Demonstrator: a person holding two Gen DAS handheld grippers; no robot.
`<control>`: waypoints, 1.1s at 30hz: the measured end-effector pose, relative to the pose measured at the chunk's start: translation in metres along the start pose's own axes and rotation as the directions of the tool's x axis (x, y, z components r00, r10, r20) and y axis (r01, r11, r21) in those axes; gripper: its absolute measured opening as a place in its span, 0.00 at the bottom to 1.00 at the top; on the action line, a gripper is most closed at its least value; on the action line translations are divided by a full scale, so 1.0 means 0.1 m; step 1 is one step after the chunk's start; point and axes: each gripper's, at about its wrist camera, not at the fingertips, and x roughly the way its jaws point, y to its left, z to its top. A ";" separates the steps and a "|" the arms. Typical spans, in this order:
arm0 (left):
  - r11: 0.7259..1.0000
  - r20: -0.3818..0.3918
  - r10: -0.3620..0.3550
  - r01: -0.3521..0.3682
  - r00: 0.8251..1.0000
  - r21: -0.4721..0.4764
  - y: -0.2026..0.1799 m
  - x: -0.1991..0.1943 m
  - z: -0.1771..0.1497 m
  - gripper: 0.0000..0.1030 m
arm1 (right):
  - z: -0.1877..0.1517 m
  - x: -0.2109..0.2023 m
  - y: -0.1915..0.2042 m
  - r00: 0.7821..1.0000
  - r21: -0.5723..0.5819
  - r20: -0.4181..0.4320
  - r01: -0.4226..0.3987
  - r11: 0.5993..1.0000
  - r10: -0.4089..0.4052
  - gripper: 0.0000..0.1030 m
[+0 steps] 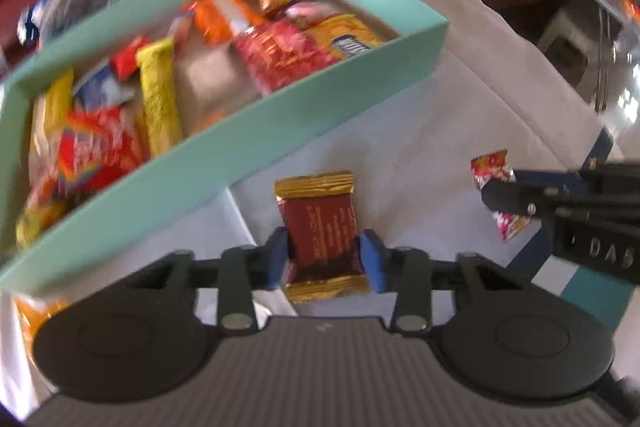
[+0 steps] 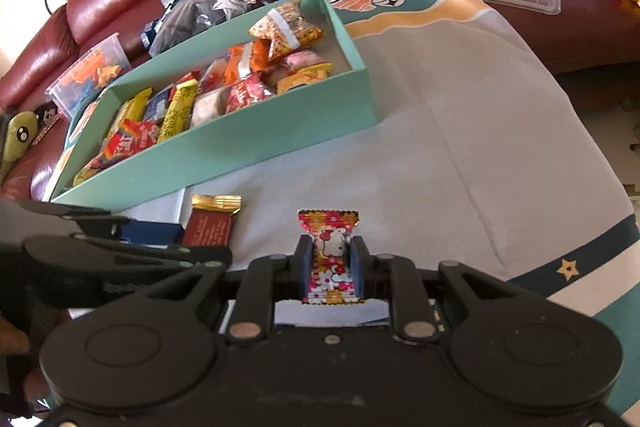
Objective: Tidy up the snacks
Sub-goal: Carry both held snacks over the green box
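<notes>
Left wrist view: left gripper (image 1: 325, 259) pinches the maroon gold-ended foil snack packet (image 1: 320, 233); squeeze firmly, lift clear over the teal cardboard box (image 1: 280, 131) wall.

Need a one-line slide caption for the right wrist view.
Right tongs shut on a pink cartoon-print candy above the blanket, teal snack box ahead.

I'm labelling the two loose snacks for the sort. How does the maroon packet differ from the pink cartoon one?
The maroon packet is plain dark red with gold crimped ends; the pink cartoon packet is busy pink, white and yellow print. The maroon one looks broader and squarer, the pink one narrower. The maroon one sits between the left tool's pads, the pink one in the right tool, pinched at its middle. Both are sealed, outside the teal box, on the cloth.
</notes>
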 end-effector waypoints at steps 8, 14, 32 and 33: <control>0.990 0.055 -0.053 0.059 0.997 -0.125 0.29 -0.24 0.00 0.35 | 0.03 -0.01 -0.06 1.000 0.038 0.021 -0.007 0.999 0.006 0.19; 0.979 0.147 -0.068 0.095 0.987 -0.181 0.47 -0.57 0.04 0.35 | 0.19 -0.09 0.00 0.998 0.032 0.067 -0.016 0.999 0.014 0.19; 0.964 0.250 -0.031 0.095 0.968 -0.247 0.94 -0.53 0.74 0.35 | 1.34 0.16 0.16 0.981 -0.021 0.193 0.007 1.000 -0.003 0.19; 0.964 0.245 -0.035 0.098 0.969 -0.247 0.93 -0.49 0.75 0.35 | 1.36 0.21 0.17 0.983 -0.030 0.183 0.008 1.000 -0.002 0.19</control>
